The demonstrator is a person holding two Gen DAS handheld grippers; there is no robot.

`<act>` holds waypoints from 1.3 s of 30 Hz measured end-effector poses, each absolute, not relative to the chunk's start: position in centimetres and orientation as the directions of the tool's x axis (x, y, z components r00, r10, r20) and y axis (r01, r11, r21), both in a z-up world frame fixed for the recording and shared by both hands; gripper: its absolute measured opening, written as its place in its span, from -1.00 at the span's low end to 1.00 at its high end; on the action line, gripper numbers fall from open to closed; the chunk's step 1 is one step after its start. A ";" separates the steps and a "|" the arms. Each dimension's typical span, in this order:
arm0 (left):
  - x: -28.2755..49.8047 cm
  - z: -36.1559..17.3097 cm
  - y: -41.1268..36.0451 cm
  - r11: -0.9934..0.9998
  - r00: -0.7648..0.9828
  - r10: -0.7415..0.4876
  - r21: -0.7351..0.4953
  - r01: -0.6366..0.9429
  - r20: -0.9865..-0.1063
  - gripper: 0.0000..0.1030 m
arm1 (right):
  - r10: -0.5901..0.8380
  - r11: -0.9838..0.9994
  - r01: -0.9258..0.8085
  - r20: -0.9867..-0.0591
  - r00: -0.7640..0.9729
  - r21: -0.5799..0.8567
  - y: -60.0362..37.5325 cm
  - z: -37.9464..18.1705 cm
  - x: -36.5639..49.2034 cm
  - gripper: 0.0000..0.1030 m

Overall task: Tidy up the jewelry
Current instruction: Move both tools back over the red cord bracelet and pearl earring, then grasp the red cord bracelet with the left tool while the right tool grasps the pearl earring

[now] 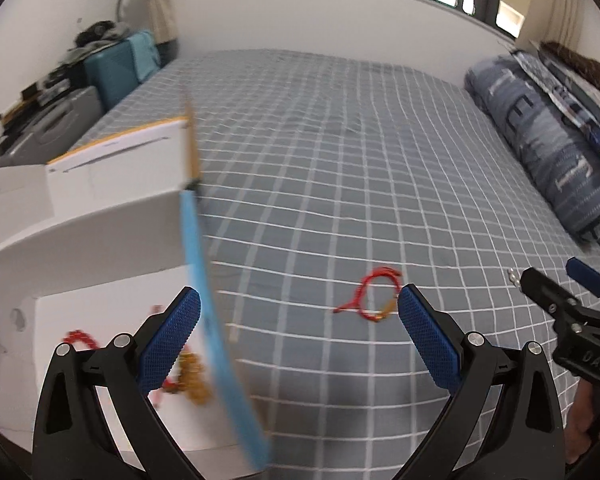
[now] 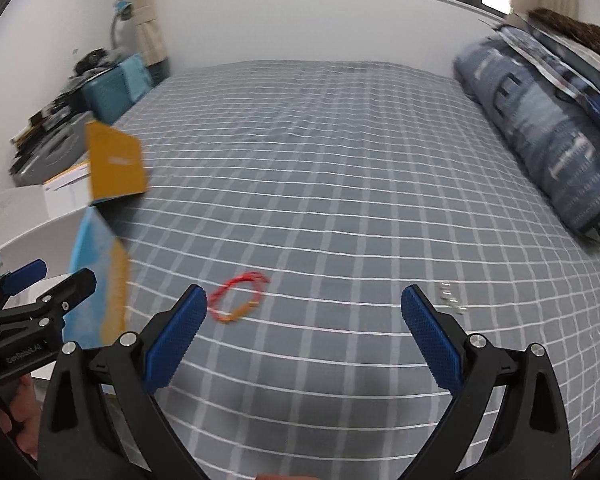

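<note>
A red cord bracelet (image 1: 374,294) (image 2: 238,298) lies on the grey checked bedspread (image 1: 320,160). A small silver piece of jewelry (image 2: 452,300) (image 1: 514,276) lies further right. An open white box with a blue rim (image 1: 100,248) (image 2: 96,280) stands at the left; inside it lie a red bead string (image 1: 80,340) and an amber bead piece (image 1: 194,378). My left gripper (image 1: 298,336) is open, its left finger over the box and its right finger just right of the red bracelet. My right gripper (image 2: 304,336) is open above the bedspread, between bracelet and silver piece.
A second box with an orange lid (image 2: 116,164) stands behind the white one. Rolled blue bedding (image 1: 548,148) lines the right side. A grey case (image 1: 56,128) and a teal suitcase (image 1: 116,72) stand beyond the bed's left edge. A hand (image 2: 20,428) holds the left tool.
</note>
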State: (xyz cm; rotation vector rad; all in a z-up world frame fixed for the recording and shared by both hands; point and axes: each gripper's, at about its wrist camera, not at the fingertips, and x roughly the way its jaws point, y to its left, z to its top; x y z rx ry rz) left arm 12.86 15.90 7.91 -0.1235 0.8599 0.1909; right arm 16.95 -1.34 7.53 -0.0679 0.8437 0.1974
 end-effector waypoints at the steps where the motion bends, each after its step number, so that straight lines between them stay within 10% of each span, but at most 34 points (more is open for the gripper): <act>1: 13.5 7.5 15.2 0.977 0.632 0.110 -0.032 -0.210 -0.767 0.89 | 0.137 0.982 -0.189 -0.751 0.646 0.017 -2.3 7.2 17.4 0.82; 25: 23.7 -5.2 8.8 0.989 0.487 0.074 0.002 -0.146 -0.870 0.89 | 0.060 0.994 -0.105 -0.853 0.518 0.006 -14.8 -4.9 28.0 0.82; 39: 23.3 -6.3 8.3 0.993 0.470 0.073 0.019 -0.120 -0.879 0.82 | 0.029 0.995 -0.100 -0.873 0.487 -0.023 -15.0 -7.1 29.3 0.18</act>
